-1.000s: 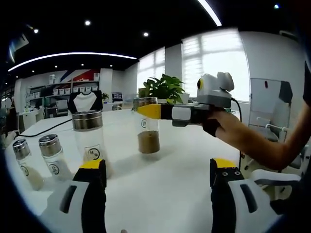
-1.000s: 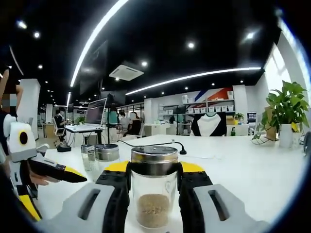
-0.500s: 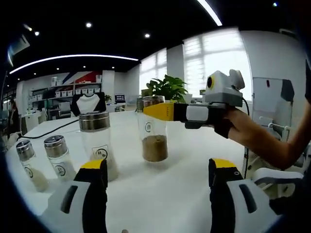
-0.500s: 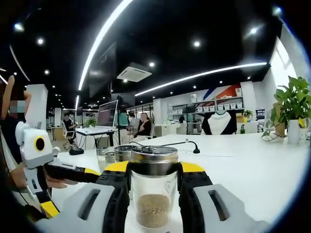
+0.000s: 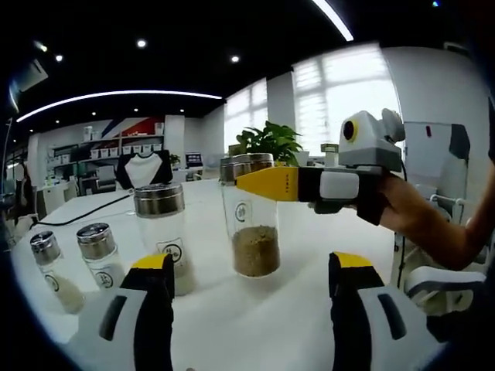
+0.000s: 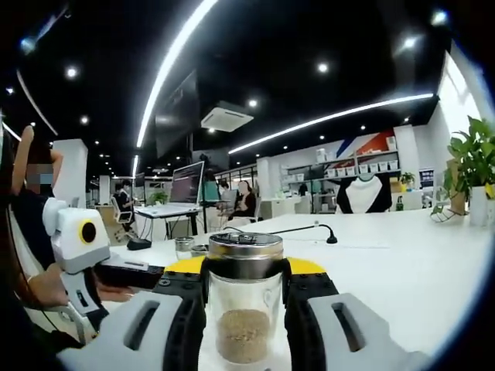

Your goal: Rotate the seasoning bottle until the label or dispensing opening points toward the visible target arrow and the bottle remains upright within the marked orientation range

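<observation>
As a person's hand [image 5: 402,209] steadies it from the side, the right claw [image 6: 246,290] clamps the seasoning bottle [image 6: 244,309] just under its metal cap, one yellow-tipped jaw pressed to each side of the clear glass. The bottle stands upright on the white worktop [image 6: 402,270], a layer of brown granules settled at its base. In the left gripper view the same bottle [image 5: 254,216] sits near the middle of the worktop [image 5: 255,325], with a small round label facing the camera and the right claw [image 5: 267,183] reaching in from the right to hold it near the top.

The left claw [image 5: 246,286] hangs open in front of the bottle, its two jaws spread wide and touching nothing. In the right gripper view the left claw [image 6: 143,270] comes in from the left, held by a person's hand [image 6: 54,286], near the bottle but apart from it.

Three more capped shakers stand upright left of the held bottle: a tall shaker [image 5: 162,236] holding pale contents just beside it, then a smaller shaker [image 5: 100,255], then the outermost shaker [image 5: 52,267]. A potted plant [image 5: 271,143] sits behind, by bright windows, and a black cable [image 5: 77,212] trails across the far worktop. People sit at desks with monitors in the background of the right gripper view.
</observation>
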Available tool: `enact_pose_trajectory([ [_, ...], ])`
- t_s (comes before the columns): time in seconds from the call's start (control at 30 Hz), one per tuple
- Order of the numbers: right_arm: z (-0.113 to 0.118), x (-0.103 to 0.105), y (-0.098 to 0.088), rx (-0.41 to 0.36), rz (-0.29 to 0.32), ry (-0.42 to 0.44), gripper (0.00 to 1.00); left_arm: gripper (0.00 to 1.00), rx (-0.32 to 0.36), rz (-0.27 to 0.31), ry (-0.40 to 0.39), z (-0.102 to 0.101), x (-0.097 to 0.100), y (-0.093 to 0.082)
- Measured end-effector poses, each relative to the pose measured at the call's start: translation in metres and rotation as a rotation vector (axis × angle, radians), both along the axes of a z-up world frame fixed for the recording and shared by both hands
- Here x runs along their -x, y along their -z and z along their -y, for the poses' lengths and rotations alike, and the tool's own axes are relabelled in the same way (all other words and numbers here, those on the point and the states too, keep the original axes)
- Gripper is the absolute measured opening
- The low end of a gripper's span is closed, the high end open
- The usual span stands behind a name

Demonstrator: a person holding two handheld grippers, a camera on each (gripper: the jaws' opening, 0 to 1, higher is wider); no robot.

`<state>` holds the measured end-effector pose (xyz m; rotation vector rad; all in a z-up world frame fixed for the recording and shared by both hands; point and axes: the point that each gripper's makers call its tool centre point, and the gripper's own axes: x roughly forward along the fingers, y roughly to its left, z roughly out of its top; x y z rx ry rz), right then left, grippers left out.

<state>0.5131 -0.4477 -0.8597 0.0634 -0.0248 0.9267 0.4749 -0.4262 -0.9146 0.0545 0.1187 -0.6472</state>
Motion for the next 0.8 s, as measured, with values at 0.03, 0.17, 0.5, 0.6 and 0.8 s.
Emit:
enact_pose_trajectory([
  [0.03,-0.001,0.002,0.000,0.002,0.002,-0.004,0.35,0.86,0.000,0.001,0.000,0.000,0.000,0.000],
  [0.17,-0.007,0.010,0.000,0.007,0.002,-0.029,0.35,0.80,0.000,0.014,0.021,0.001,-0.002,-0.003],
  [0.5,-0.020,0.025,-0.002,0.001,0.004,-0.073,0.35,0.64,-0.024,0.076,0.114,0.014,-0.005,-0.012],
  [0.6,-0.023,0.029,-0.004,0.000,0.007,-0.084,0.35,0.62,0.052,0.069,0.182,0.025,0.000,-0.016],
  [0.8,-0.024,0.033,-0.007,-0.014,-0.001,-0.108,0.35,0.57,0.085,0.072,0.163,0.021,-0.007,-0.019],
])
